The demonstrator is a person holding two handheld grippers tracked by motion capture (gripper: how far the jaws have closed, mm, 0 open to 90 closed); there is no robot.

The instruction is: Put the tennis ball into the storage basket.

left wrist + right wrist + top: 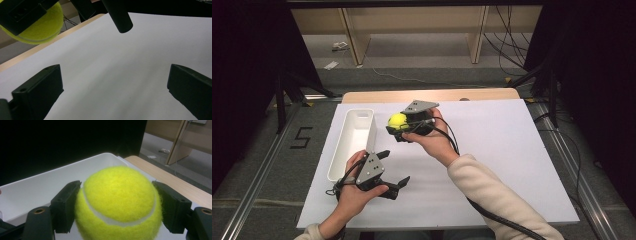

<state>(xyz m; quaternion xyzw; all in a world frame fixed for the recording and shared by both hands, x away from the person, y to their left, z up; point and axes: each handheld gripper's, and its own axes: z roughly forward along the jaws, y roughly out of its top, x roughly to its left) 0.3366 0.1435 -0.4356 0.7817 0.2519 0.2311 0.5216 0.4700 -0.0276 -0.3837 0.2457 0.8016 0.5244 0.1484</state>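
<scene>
The right gripper point(398, 126) grips a yellow tennis ball point(397, 120) between its two black jaws, one jaw pressed flat against each side of the ball; in the right gripper view the ball point(119, 202) sits squarely between the jaws with its white seam curving across the lower face from the left side round to the right. Being round, the ball has no long axis of its own to speak of; the seam is the only mark of how it is turned. The right gripper points toward the white tray point(343, 152), and the ball hangs just beside the tray's far right corner, above the white table sheet point(492, 150), lifted clear of it. The tray is a long narrow box whose long axis runs away from the person, slightly slanted, along the left part of the sheet; its inside point(35, 192) appears behind the ball in the right gripper view. The left gripper point(394, 170) rests low near the tray's near end, jaws spread wide apart with nothing between them, pointing rightward across the sheet point(120, 75). In the left gripper view the ball point(41, 28) appears at upper left, partly covered by the other gripper's jaw.
</scene>
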